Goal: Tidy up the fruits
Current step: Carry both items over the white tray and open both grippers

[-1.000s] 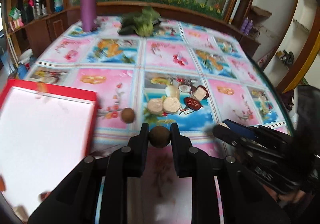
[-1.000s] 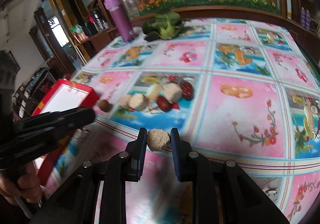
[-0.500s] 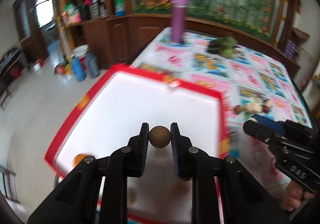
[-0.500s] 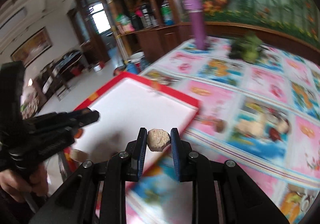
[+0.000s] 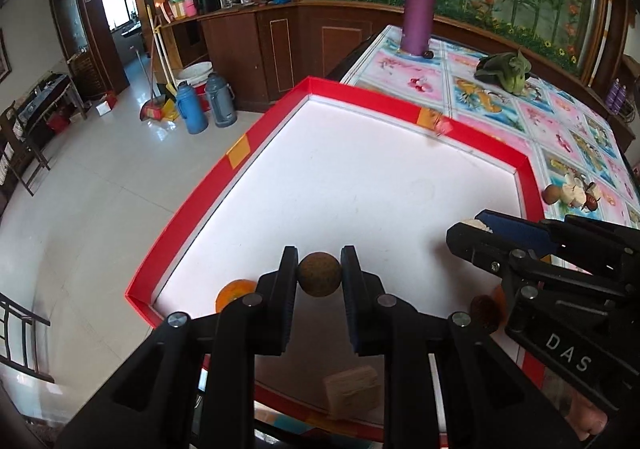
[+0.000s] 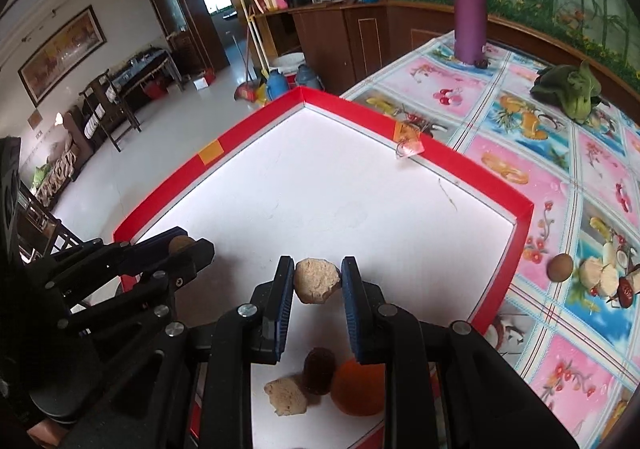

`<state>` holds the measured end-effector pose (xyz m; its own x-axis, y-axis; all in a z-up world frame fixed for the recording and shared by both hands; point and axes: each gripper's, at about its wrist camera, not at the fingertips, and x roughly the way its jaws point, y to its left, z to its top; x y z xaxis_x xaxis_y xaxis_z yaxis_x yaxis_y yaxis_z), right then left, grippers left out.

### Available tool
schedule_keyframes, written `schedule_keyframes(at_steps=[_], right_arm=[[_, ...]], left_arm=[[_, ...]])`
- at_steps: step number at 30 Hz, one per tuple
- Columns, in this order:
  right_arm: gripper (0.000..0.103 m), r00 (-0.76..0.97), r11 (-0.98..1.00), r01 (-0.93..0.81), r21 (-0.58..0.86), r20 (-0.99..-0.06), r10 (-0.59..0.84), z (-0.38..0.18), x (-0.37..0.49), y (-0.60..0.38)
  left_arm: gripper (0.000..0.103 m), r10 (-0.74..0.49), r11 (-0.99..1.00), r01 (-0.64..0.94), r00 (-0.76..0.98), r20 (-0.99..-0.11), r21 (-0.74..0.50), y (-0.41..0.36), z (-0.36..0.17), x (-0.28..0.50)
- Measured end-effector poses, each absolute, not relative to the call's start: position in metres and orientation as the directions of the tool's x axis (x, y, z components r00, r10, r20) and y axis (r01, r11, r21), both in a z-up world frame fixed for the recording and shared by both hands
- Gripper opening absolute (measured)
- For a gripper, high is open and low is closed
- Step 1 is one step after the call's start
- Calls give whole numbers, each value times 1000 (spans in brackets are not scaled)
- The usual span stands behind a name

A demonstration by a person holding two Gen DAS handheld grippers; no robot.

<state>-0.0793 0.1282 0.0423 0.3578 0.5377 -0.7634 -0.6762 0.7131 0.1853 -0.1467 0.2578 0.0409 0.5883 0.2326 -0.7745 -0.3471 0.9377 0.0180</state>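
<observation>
Left wrist view, tongs (image 5: 319, 275) lower (over tray (image 5: 192, 205))

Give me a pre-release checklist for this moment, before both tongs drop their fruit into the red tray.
1. Left tongs shut on the brown round fruit: ok.
2. Right tongs shut on the pale lumpy fruit: ok.
3. Both fruits above the red tray, inside its rim: ok.
4. Bare white floor ahead of each fruit: ok.
5. Height above the tray floor: cannot tell.
6. Fruit remaining on the tablecloth: not ok, several left.
</observation>
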Motion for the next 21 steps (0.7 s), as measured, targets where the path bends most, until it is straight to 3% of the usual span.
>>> schedule_keyframes(at_steps=[3, 7, 13, 21], right_arm=[[26, 349, 715, -674, 187, -772, 532, 44, -81, 126], [26, 381, 719, -664, 208, -733, 564, 57, -84, 109], [26, 493, 782, -596, 184, -684, 538, 72, -74, 42], [26, 560, 886, -423, 190, -715, 420, 48, -42, -69]], left_arm=[[29, 251, 933, -359, 574, -779, 36, 260, 39, -149], [45, 264, 926, -377, 590, -763, 29, 263, 46, -153], [46, 219, 951, -310, 645, -732, 11, 240, 64, -151], [51, 93, 992, -126, 673, -734, 11, 174, 71, -134]])
